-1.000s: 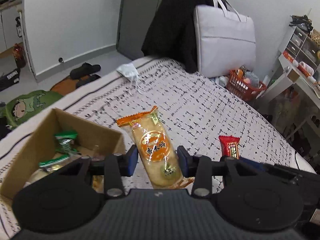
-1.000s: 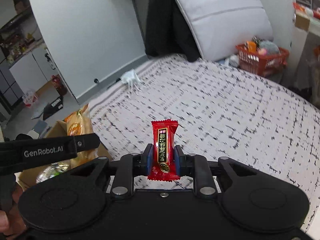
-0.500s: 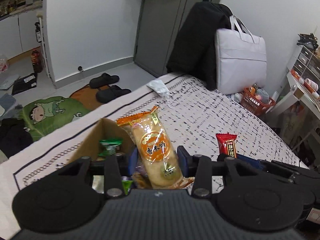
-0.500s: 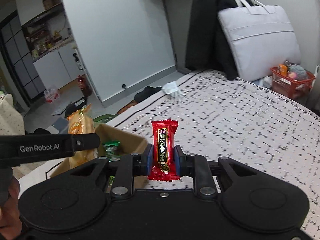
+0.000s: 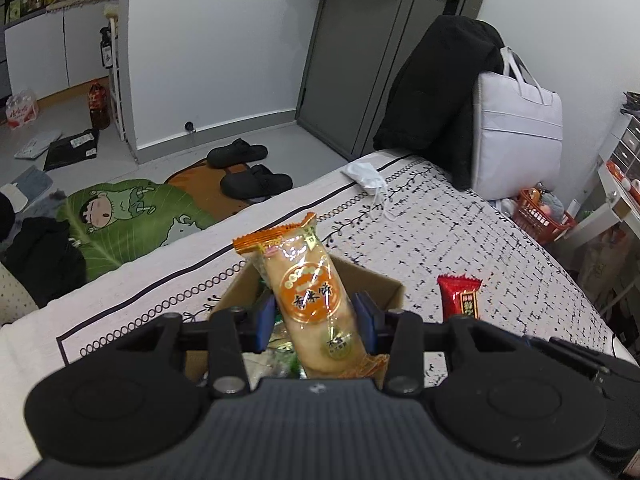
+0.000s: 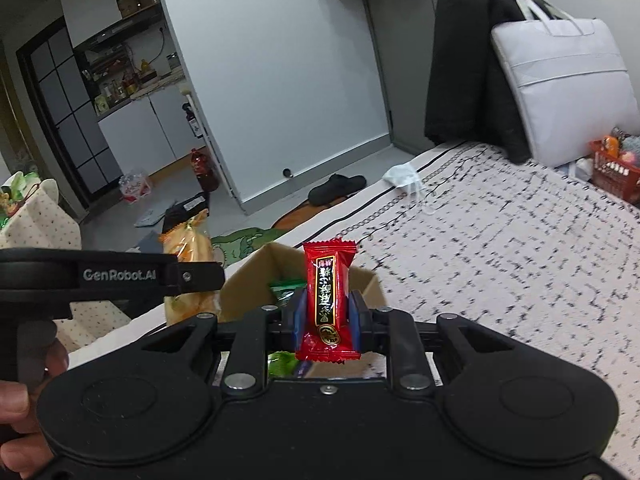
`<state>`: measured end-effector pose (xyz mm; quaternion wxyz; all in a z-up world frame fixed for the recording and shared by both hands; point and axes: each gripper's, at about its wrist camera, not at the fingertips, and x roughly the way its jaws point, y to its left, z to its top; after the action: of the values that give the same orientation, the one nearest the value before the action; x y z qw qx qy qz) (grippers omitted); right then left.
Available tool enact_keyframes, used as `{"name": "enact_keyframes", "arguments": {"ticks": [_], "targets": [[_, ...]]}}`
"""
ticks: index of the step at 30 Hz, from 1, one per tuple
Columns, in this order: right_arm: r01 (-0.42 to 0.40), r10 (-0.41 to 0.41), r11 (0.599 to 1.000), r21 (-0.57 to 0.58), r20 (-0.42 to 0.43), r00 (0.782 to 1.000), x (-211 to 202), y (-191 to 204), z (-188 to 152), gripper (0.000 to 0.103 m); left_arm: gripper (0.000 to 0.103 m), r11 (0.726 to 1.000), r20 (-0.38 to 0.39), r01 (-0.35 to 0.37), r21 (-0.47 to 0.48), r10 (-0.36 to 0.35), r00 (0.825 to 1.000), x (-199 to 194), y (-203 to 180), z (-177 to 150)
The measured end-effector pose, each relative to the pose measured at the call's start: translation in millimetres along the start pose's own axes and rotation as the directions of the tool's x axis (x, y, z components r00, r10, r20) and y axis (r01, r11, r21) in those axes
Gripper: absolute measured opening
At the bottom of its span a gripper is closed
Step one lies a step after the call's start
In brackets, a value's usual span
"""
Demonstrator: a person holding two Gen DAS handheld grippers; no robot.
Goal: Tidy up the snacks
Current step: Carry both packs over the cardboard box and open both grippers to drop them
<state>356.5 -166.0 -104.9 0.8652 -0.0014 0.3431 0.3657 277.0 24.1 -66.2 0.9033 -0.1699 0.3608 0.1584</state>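
Blue-padded fingers (image 5: 266, 317) of my left gripper (image 5: 316, 316) are clamped on an orange rice-cracker packet (image 5: 310, 294), which stands up between them with its crimped top leaning away and slightly to the left. Directly beyond and below those fingers I see an open cardboard box (image 5: 376, 286) on the patterned bedspread (image 5: 460, 232), with green-wrapped snacks (image 5: 280, 354) lying inside it under the packet. To the right of my left fingers, the red candy bar (image 5: 460, 296) pokes up from my other tool. Farther off, past the fingers and to the left, a pair of black slippers (image 5: 248, 168) sits on the floor, and a white face mask (image 5: 364, 172) lies on the bed's far edge. In the right wrist view, the left tool's black arm crosses at the left with the orange packet (image 6: 192, 248) behind it, and a hand (image 6: 20, 412) grips its handle. My right gripper (image 6: 327, 316) is closed narrowly on the red candy bar (image 6: 328, 292), held upright between its pads. The box (image 6: 248, 284) lies just beyond these fingers, one green wrapper (image 6: 286, 290) showing inside, left of the bar.
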Motion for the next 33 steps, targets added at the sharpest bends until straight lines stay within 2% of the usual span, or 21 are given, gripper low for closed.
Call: {"name": "enact_keyframes", "arguments": {"ticks": [6, 19, 23, 27, 28, 30, 32, 33], "targets": [[0.0, 0.0, 1.0, -0.011, -0.035, 0.999, 17, 8, -7, 0.022, 0.041, 0.999, -0.017, 0.0, -0.032, -0.001, 1.0, 16, 14, 1], [0.023, -0.022, 1.0, 0.008, -0.085, 0.996, 42, 6, -8, 0.022, 0.042, 0.995, -0.099, 0.076, -0.063, -0.082, 0.992, 60, 20, 2], [0.028, -0.026, 0.999, 0.016, -0.098, 0.995, 51, 4, -6, 0.022, 0.048, 0.987, -0.11, 0.116, -0.109, -0.128, 0.986, 67, 29, 5], [0.027, -0.027, 1.0, -0.002, -0.084, 0.996, 53, 5, -4, 0.023, 0.056, 0.989, -0.118, 0.105, -0.108, -0.118, 0.986, 68, 31, 11], [0.028, -0.029, 1.0, -0.001, -0.078, 0.997, 52, 5, -4, 0.024, 0.057, 0.989, -0.116, 0.102, -0.103, -0.114, 0.987, 67, 31, 12], [0.027, -0.027, 1.0, 0.003, -0.073, 0.997, 51, 5, -3, 0.031, 0.067, 0.991, -0.117, 0.09, -0.099, -0.102, 0.988, 66, 32, 14], [0.034, -0.034, 0.999, 0.005, -0.066, 0.997, 48, 4, -3, 0.046, 0.071, 0.993, -0.117, 0.068, -0.096, -0.079, 0.99, 63, 32, 15], [0.04, -0.039, 0.999, 0.008, -0.064, 0.997, 46, 3, -4, 0.047, 0.072, 0.993, -0.119, 0.06, -0.097, -0.071, 0.99, 61, 33, 14]]}}
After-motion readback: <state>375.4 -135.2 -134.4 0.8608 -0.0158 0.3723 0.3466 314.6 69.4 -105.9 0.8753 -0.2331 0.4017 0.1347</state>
